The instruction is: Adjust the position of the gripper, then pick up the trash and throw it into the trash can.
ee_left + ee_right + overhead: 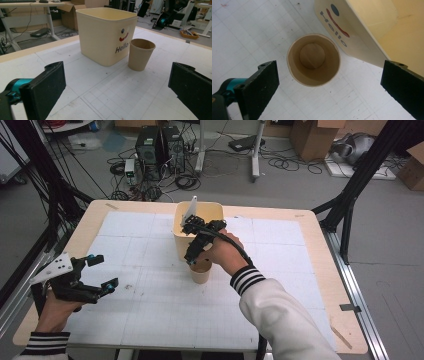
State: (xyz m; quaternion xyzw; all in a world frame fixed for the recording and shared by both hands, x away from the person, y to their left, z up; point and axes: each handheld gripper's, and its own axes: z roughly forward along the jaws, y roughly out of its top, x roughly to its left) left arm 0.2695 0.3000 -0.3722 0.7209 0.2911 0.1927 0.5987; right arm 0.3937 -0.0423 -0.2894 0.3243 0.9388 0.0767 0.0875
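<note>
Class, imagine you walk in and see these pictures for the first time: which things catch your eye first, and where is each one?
The cream bin with a smiley face and "Hello" on its side stands toward the far middle of the table. Right beside it stands an upright, empty brown paper cup, apart from the bin. The right gripper hangs open directly above the cup, while the left gripper waits open near the table's left edge.

Table (310, 285): bin (212, 212) stands at centre rear. Cup (201, 274) stands upright just before the bin, near its front wall, toward the person. Right gripper (192, 259) hangs above the cup, jaws wide, pointing down into it. Left gripper (102, 272) sits at the table's left front, well apart from the cup and bin, jaws spread, facing them.
</note>
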